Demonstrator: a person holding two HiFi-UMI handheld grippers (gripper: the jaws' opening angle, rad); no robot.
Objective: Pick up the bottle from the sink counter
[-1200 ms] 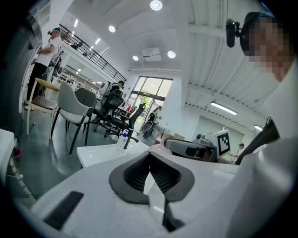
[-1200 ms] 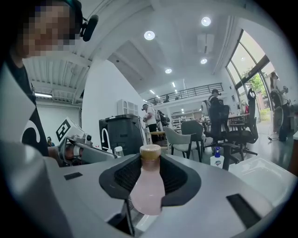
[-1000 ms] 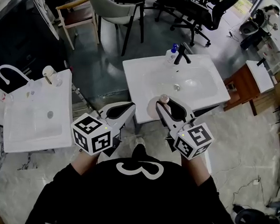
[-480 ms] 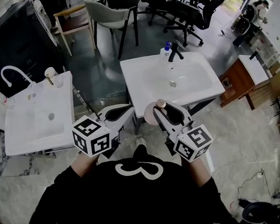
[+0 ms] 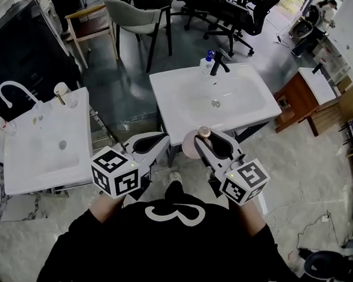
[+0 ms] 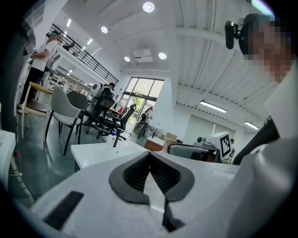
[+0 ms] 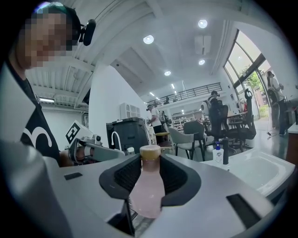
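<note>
Right gripper (image 5: 204,138): clamped on the bottle (image 7: 148,187)
Bottle: between its jaws, cap past them
Left gripper (image 6: 150,159): jaws together, empty

Change over the last second, head view. The sink (image 5: 185,91) has slid up and to the left in the frame, and its faucet (image 5: 218,60) and the soap dispenser (image 5: 208,61) beside it have moved with it. The gap between the drain (image 5: 215,103) and the cap of the bottle (image 5: 195,144) has widened. The bottle (clamped in the right gripper (image 5: 205,136)) has drawn back from the basin to the sink's front edge, toward the person.
</note>
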